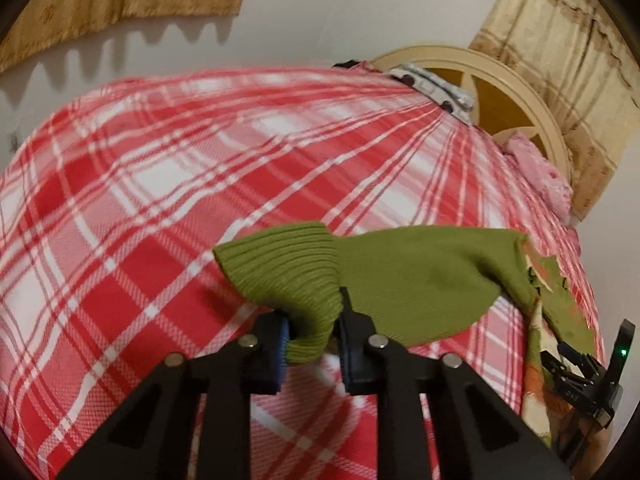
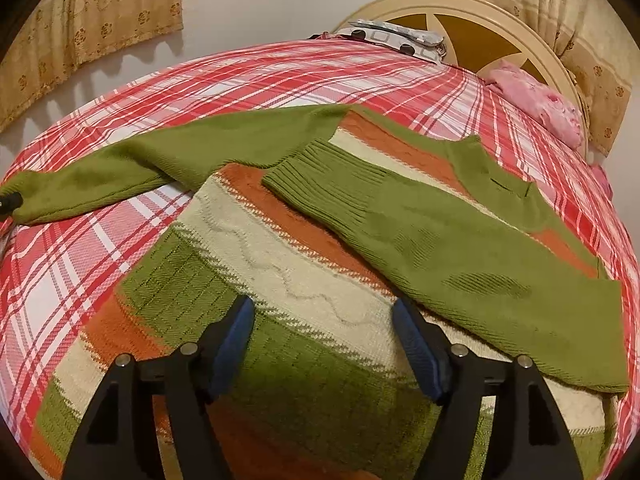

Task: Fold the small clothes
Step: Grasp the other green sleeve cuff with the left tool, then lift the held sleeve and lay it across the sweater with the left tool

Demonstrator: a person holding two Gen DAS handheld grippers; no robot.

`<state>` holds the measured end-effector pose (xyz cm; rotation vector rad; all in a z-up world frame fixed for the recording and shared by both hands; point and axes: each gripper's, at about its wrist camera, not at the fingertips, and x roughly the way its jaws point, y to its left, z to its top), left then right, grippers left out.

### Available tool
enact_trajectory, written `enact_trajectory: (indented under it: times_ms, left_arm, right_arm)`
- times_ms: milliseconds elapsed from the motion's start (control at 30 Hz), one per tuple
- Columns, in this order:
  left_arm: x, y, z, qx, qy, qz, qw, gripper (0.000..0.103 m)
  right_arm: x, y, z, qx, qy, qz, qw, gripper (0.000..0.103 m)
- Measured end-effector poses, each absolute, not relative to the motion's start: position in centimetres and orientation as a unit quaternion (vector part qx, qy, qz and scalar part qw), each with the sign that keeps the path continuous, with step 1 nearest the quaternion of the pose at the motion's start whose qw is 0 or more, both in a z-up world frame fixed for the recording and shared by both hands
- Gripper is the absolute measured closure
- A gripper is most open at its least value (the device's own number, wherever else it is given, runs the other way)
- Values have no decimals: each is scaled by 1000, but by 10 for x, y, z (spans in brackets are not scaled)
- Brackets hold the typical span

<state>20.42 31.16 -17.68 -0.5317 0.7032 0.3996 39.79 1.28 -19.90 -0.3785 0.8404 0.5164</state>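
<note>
Green ribbed knit in my left claw (image 1: 310, 336): it's pinching the cuff (image 1: 288, 272) of the sweater's left sleeve (image 1: 420, 280), lifted off the plaid bedsheet (image 1: 120, 200). From the cuff, the sleeve runs away to my right toward the sweater body at the frame edge, where my right claw (image 1: 580, 364) also shows (small, can't read its state from here). So the sleeve's long axis lies across the bed, left to right, and the fold direction is rightward, over the body.

Right wrist view: right claw (image 2: 322, 344) is spread wide, gripping nothing, hovering over the striped sweater (image 2: 304, 280), which lies flat on the bed. The other sleeve (image 2: 440, 240) is already laid across the chest, cuff pointing left. The left sleeve stretches out to the far left, its end at the left claw.

My read: left claw is the nearer one and owns the next move; carry the cuff across onto the body. Right claw is free to pin the torso (hem folding looks still undone).
</note>
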Motion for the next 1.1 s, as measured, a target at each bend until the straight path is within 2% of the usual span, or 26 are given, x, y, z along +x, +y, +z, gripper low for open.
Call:
enact_trajectory:
  times_ms: [400, 600, 900, 1100]
  left_arm:
    - [215, 289, -116, -221, 294, 153, 917, 84]
    - [227, 275, -88, -196, 274, 131, 933, 85]
    - [248, 269, -9, -189, 206, 100, 955, 85]
    - [262, 245, 7, -171, 203, 74, 961, 85]
  right_arm:
    - [396, 1, -184, -143, 394, 262, 870, 29]
    - [380, -26, -156, -129, 369, 274, 879, 29]
    - [353, -95, -135, -93, 361, 243, 896, 29]
    - [337, -115, -132, -90, 357, 244, 897, 29]
